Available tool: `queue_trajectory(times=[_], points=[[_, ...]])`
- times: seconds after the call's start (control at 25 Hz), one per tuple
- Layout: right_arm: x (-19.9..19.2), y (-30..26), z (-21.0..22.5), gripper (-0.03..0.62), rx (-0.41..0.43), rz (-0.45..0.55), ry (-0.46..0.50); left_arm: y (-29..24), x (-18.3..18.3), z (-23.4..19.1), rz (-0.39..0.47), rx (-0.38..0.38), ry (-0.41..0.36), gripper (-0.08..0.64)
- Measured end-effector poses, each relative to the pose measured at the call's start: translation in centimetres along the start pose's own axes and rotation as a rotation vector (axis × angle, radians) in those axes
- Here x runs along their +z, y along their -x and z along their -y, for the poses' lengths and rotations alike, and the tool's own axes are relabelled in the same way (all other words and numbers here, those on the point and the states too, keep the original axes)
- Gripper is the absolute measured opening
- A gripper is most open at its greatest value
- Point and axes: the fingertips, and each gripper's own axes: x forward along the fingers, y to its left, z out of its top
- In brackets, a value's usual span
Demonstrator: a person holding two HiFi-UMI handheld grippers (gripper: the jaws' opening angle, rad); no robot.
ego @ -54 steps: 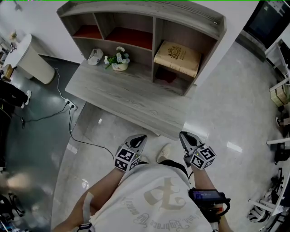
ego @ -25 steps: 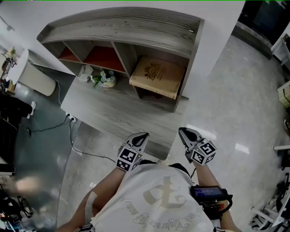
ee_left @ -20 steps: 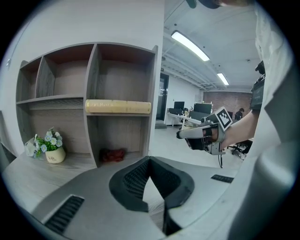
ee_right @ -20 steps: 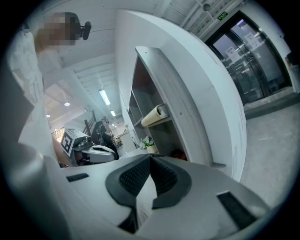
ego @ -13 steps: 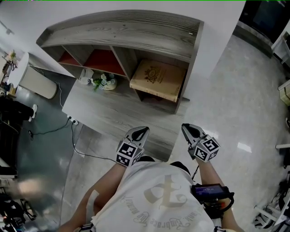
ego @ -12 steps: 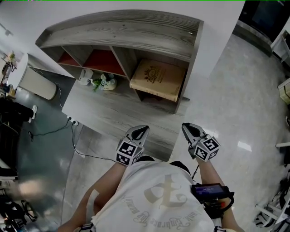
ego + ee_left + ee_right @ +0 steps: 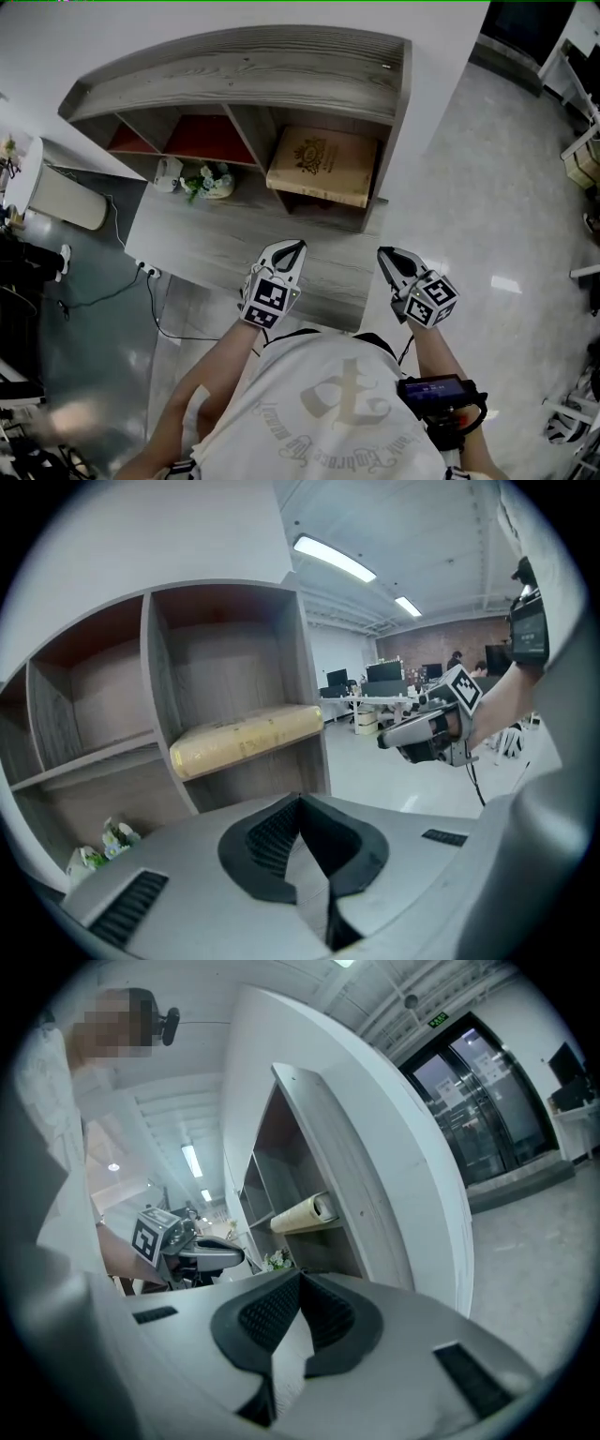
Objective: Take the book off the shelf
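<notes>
A thick tan book (image 7: 323, 166) lies flat on the middle board of the right compartment of the grey wooden shelf unit (image 7: 281, 70). In the left gripper view the book (image 7: 248, 738) shows its yellow page edge. The right gripper view sees the book (image 7: 302, 1213) end-on. My left gripper (image 7: 292, 247) is shut and empty, hovering over the desk's front edge, well short of the book. My right gripper (image 7: 385, 255) is also shut and empty, beside the desk's right corner. Each gripper shows in the other's view: the right gripper (image 7: 422, 735), the left gripper (image 7: 202, 1255).
The shelf unit stands on a grey desk (image 7: 225, 239). A small flower pot (image 7: 214, 180) and a white object (image 7: 167, 172) sit under the middle compartments. A cable and power strip (image 7: 145, 272) lie on the floor at left, near a white bin (image 7: 64, 197).
My left gripper has moved up and forward over the desk's edge and rolled a little. The right gripper has shifted only slightly. The head view has closed in on the shelf.
</notes>
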Motion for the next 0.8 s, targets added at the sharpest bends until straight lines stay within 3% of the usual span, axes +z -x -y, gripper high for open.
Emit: queue_trajectory(times=[0.2, 0.28, 0.44, 0.64, 0.8], points=[[0.1, 0.1, -0.4, 0.005, -0.032, 0.023, -0.011, -0.3, 1.1, -1.1, -0.008, 0.025, -0.14, 0.025], [0.1, 0.3, -0.6, 0.005, -0.043, 0.029, -0.009, -0.5, 1.7, -1.1, -0.008, 0.021, -0.198, 0.106], [0.5, 0.9, -0.9, 0.005, -0.062, 0.043, -0.008, -1.1, 3.6, -1.6, 0.005, 0.041, -0.325, 0.174], [0.3, 2.1, -1.1, 0.005, -0.088, 0.05, -0.018, -2.0, 5.8, -2.0, 0.009, 0.072, -0.512, 0.237], [0.3, 3.3, -1.1, 0.004, -0.107, 0.053, -0.025, -3.2, 6.8, -2.7, -0.018, 0.096, -0.66, 0.245]])
